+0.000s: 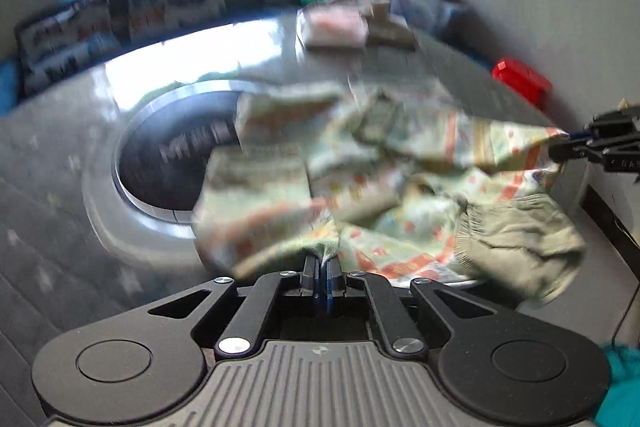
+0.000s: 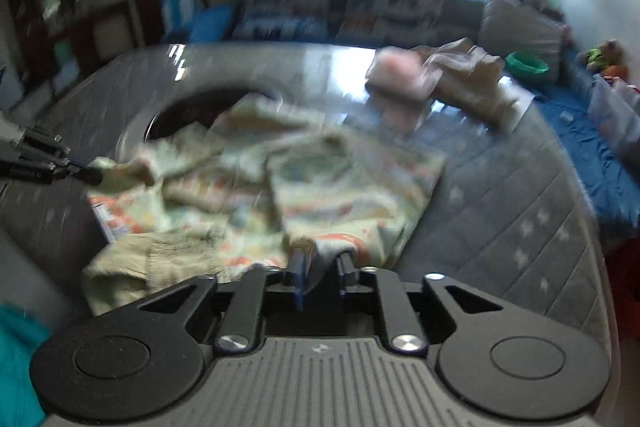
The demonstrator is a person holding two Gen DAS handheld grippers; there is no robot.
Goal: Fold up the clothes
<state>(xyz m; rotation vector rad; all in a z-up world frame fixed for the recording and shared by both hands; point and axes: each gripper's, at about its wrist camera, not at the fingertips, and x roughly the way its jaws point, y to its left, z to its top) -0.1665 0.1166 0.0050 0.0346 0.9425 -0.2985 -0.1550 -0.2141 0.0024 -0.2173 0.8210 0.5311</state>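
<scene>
A pale green garment with orange and yellow print (image 1: 384, 179) lies bunched over a grey table (image 1: 72, 211), blurred by motion. My left gripper (image 1: 323, 259) is shut on its near edge. My right gripper (image 2: 320, 259) is shut on another edge of the same garment (image 2: 320, 187). Each gripper shows in the other's view, the right gripper (image 1: 568, 143) at the right, the left gripper (image 2: 90, 171) at the left, both pinching the cloth. A plain olive ribbed part (image 1: 520, 243) hangs at the near side.
The table has a round dark inset with a metal ring (image 1: 168, 163), partly under the garment. Folded clothes (image 1: 340, 27) sit at the table's far side. A red box (image 1: 520, 79), a green bowl (image 2: 526, 63) and a blue sofa with cushions (image 2: 340, 11) stand beyond.
</scene>
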